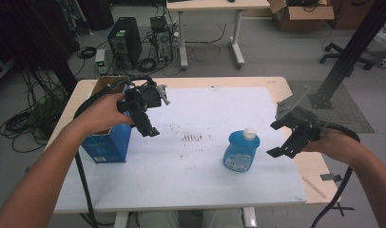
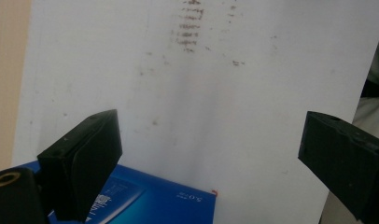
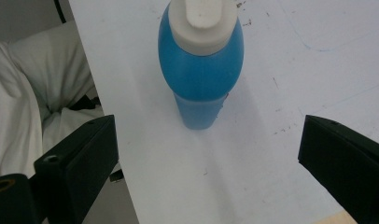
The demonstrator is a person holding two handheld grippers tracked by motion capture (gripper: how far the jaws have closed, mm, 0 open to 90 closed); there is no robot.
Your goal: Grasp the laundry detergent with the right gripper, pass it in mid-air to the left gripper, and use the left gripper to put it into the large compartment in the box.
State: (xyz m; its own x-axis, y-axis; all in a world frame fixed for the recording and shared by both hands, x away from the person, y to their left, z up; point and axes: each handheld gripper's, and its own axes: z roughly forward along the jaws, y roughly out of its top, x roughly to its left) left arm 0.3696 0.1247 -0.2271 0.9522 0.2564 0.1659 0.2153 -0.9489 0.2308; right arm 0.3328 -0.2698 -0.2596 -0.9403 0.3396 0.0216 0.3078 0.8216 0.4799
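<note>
Bottle (image 1: 241,151) first: blue, with a white cap (image 1: 249,133), it stands upright on the white sheet (image 1: 205,175) that covers most of the table (image 1: 281,83), toward the right and near the front edge. We see nothing touching it.

The right gripper (image 1: 282,151) hangs above the table just right of the bottle, held in the right hand (image 1: 324,140). In the right gripper view its two black jaws stand wide apart with nothing between them, so it is released; the bottle (image 3: 201,70) sits ahead of them, seen from above, its cap (image 3: 204,23) nearest the camera, and it is clear of both jaws.

The left gripper (image 1: 146,124) is held by the left hand (image 1: 103,114) above the left part of the table, over the near corner of a blue box (image 1: 108,142) that stands open at the table's left edge. In the left gripper view we find its jaws also spread wide and holding nothing; the box (image 2: 150,200) lies below them at the bottom of the view, and the sheet (image 2: 225,116) fills the space between them. Brown smudges (image 1: 192,137) mark the sheet between the box and the bottle. The two grippers are well apart.
</note>
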